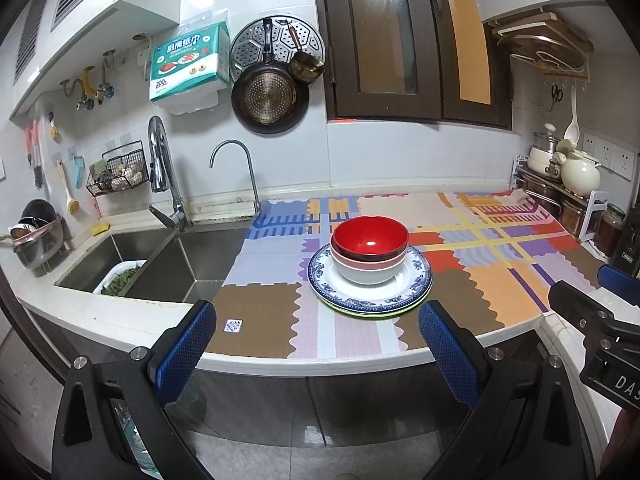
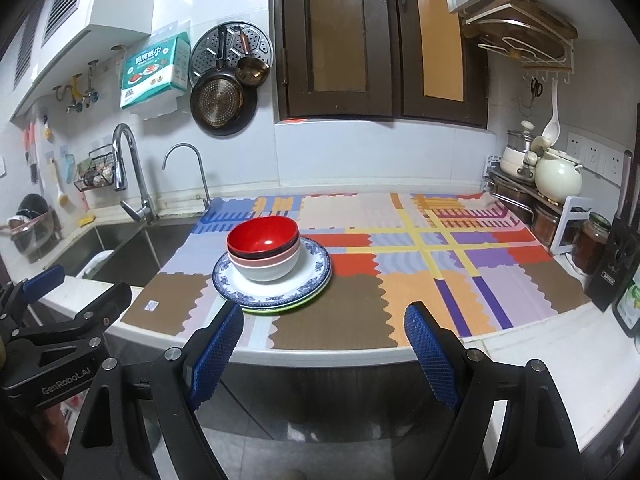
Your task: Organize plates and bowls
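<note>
A kitchen tabletop [image 1: 248, 360] carries a multicoloured patchwork mat [image 1: 480, 280]. On it a glossy red bowl [image 1: 370, 236], mouth up, nests in a pink bowl [image 1: 360, 261] and a white bowl [image 1: 366, 274], on a blue-rimmed round plate [image 1: 372, 294]. A steel sink [image 1: 160, 264] lies at nine o'clock. Left hand-held gripper [image 1: 318, 350] and right hand-held gripper [image 2: 324, 346] hang released, empty, off the tabletop's near edge.

Beneath the blue-patterned plate [image 1: 370, 294], only a green rim [image 1: 372, 312] of a lower plate showed. The stacked bowls [image 1: 370, 258] hid each other's interiors except the red one's. At the right frame edge, the other hand-held gripper [image 1: 596, 300] was cut off.
</note>
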`<state>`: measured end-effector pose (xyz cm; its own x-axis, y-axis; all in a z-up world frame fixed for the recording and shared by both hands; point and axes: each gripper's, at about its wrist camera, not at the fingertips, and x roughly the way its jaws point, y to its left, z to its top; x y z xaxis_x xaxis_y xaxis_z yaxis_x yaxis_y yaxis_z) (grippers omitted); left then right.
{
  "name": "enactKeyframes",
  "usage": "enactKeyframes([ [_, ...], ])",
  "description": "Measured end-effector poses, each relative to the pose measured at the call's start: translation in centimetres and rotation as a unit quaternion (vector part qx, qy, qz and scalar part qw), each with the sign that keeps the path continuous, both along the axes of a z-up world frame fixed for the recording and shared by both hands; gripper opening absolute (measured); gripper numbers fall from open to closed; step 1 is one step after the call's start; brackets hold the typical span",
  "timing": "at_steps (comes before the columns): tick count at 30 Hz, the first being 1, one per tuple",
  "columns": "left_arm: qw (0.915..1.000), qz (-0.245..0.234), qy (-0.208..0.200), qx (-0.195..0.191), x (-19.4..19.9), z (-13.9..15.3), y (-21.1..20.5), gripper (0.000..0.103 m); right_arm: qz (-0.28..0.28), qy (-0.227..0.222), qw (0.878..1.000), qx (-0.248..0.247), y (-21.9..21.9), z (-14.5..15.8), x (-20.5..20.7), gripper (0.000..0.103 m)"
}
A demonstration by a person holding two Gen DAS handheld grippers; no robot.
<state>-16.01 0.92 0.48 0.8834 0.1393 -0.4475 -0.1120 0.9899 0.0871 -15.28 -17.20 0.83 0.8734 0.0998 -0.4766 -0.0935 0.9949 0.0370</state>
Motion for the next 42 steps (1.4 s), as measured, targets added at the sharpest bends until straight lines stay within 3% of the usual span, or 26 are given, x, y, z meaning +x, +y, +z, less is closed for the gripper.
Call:
enactKeyframes([
  [42,1.0,-0.001,-0.003,-0.004,-0.4,0.18,0.32,0.103,0.003,-0.007,1.0,0.003,0.14,0.15,-0.89,0.083],
])
